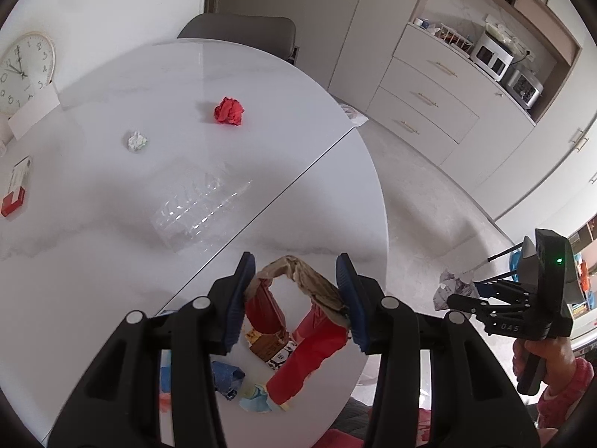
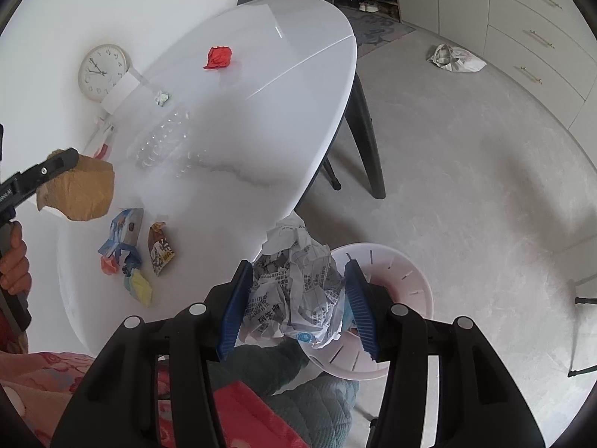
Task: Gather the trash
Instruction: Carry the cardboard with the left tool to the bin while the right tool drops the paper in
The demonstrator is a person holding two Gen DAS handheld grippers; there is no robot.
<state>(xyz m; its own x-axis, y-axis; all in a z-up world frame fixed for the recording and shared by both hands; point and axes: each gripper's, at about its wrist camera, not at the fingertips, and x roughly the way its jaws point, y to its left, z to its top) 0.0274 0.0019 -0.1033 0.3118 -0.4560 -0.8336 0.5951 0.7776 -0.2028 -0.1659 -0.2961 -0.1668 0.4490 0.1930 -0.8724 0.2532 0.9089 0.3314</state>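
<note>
My left gripper [image 1: 295, 261] is shut on a crumpled brown and red paper carton [image 1: 321, 287], held just above the near edge of the white table [image 1: 112, 261]. Off the table's right edge, my right gripper [image 2: 297, 267] is shut on a ball of crumpled newspaper [image 2: 298, 291] above a pale pink bin [image 2: 406, 272] on the floor. On the table lie a red paper ball [image 1: 229, 111], a small white-green wad [image 1: 137, 142], a clear plastic tray [image 1: 197, 205], a brown wrapper [image 1: 268, 347] and a blue wrapper [image 1: 227, 377].
A clock [image 1: 24, 72] leans at the table's far left, with a red and white box [image 1: 15, 192] nearby. A grey chair [image 1: 238, 31] stands behind the table. Another crumpled newspaper [image 2: 455, 59] lies on the floor by the drawers [image 1: 429, 100]. Dark table legs [image 2: 367, 138] stand below the edge.
</note>
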